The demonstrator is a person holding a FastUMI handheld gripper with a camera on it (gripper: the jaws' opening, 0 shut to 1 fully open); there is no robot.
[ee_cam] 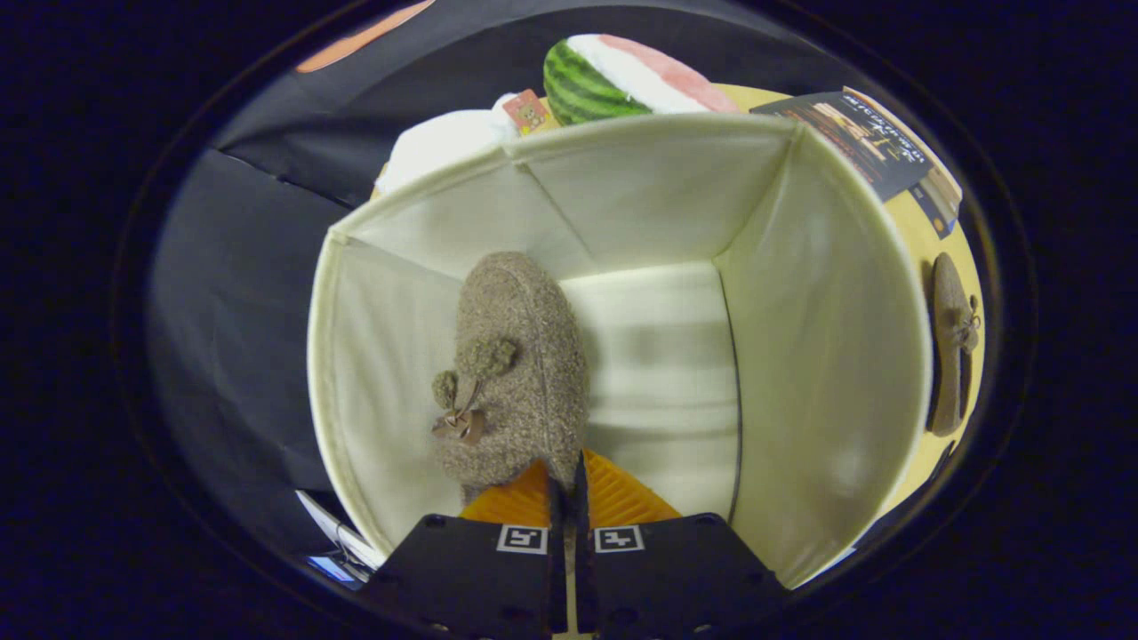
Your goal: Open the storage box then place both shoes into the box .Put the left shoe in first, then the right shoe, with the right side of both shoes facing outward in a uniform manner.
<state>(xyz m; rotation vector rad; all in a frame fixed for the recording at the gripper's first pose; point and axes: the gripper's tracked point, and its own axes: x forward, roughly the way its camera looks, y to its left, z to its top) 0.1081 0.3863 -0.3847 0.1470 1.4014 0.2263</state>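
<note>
The storage box [827, 293] stands open, a soft cream fabric bin with stitched rims, creased walls and a pale ribbed floor. Inside it, toward the wall on the left, hangs one fuzzy brown shoe [520, 356], woolly in texture, rounded at the toe, with two small pompoms and a little brown bow on its upper. The gripper [569, 484] holds this shoe by its heel edge: its two fingers are drawn almost together, with the shoe's rim pinched between the ridged pads. The second shoe [949, 342], of the same brown fuzz and with its own bow, lies outside the box on the yellowish table [920, 227], just beside the box's right wall. Beyond the box sit a watermelon-slice plush [622, 76], something white and soft [444, 142], and a dark printed booklet [867, 133].
</note>
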